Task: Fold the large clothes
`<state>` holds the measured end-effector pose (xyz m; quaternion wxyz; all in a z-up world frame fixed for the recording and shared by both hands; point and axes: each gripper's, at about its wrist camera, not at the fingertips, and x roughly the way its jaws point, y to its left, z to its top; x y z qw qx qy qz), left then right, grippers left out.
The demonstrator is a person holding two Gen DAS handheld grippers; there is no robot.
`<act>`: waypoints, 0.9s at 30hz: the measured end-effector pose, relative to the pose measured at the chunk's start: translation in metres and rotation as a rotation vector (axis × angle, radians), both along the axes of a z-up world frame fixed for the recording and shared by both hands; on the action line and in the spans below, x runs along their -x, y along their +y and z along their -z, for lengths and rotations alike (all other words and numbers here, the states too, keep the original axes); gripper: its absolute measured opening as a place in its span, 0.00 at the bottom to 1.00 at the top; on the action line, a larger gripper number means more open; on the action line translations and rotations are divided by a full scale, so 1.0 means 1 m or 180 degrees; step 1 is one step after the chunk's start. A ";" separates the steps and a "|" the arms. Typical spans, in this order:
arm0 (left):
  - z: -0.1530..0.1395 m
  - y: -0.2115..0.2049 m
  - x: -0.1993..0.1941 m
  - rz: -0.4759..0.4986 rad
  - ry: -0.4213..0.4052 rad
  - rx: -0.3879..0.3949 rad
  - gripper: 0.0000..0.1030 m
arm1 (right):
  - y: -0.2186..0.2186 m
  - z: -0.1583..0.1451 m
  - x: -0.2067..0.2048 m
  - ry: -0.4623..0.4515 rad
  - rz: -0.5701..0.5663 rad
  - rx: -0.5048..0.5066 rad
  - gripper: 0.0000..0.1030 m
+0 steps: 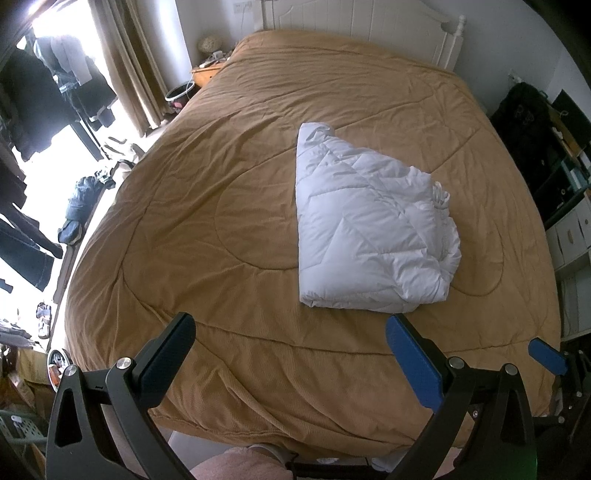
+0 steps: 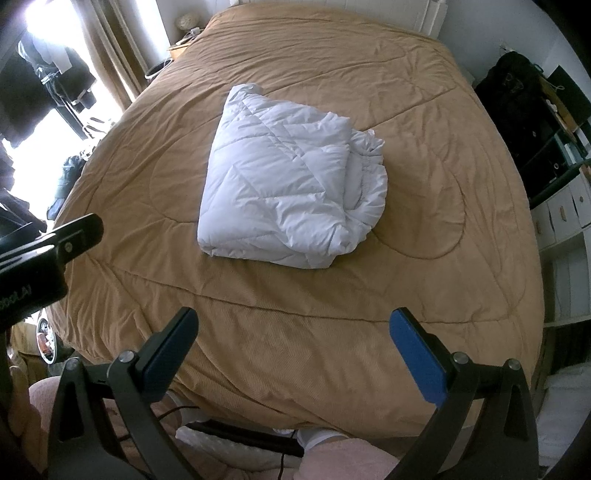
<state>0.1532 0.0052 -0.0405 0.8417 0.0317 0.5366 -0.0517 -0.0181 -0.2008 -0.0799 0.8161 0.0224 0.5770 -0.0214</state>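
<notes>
2 spread claws, left claw (image 1: 291, 354) and right claw (image 2: 295, 350), above folded white quilt (image 2: 288, 195).

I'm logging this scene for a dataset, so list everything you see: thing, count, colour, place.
Padded jacket: one, white, folded, on the middle of the bed.
Bedspread: one, tan, covering the whole bed.
Headboard: one, white, at the far end of the bed.
Curtain: one, beige, by the bright window at far left.
Hanging clothes: several, dark, left by the window.
Nightstand: one, wooden, far left of the bed.
Shelf unit: one, white with dark compartments, right of the bed.
Left claw: one, black with blue pads, open, above the near bed edge.
Right claw: one, same colours, open, above the near bed edge.
</notes>
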 end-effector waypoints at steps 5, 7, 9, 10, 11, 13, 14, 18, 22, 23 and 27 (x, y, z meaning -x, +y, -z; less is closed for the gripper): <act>0.001 0.000 0.000 0.0001 0.0023 0.0014 1.00 | -0.002 0.000 -0.002 0.0011 -0.0018 -0.0009 1.00; 0.001 0.000 -0.002 0.0007 0.0023 0.0011 1.00 | -0.003 0.000 -0.003 0.0012 -0.0027 -0.0005 1.00; 0.001 0.000 -0.001 0.0004 0.0021 0.0011 1.00 | -0.003 0.000 -0.004 0.0017 -0.0030 -0.0005 1.00; 0.001 0.000 -0.001 0.0002 0.0023 0.0015 1.00 | -0.002 0.000 -0.003 0.0016 -0.0029 -0.0007 1.00; 0.001 0.000 -0.001 0.0000 0.0025 0.0015 1.00 | -0.002 0.000 -0.003 0.0015 -0.0030 -0.0008 1.00; 0.001 0.000 -0.002 0.0000 0.0029 0.0017 1.00 | -0.002 0.000 -0.003 0.0013 -0.0028 -0.0006 1.00; 0.002 0.000 -0.002 0.0003 0.0034 0.0019 1.00 | -0.002 0.000 -0.003 0.0014 -0.0029 -0.0007 1.00; 0.002 0.001 -0.002 0.0022 0.0044 0.0019 1.00 | -0.001 0.000 -0.002 0.0020 -0.0027 -0.0013 1.00; 0.002 0.000 -0.002 0.0033 0.0044 0.0016 1.00 | 0.000 0.001 -0.001 0.0020 -0.0034 -0.0014 1.00; 0.002 0.000 -0.002 0.0032 0.0044 0.0016 1.00 | 0.000 0.001 -0.001 0.0020 -0.0037 -0.0015 1.00; 0.002 0.000 -0.002 0.0027 0.0053 0.0022 1.00 | 0.001 0.002 -0.001 0.0032 -0.0057 -0.0020 1.00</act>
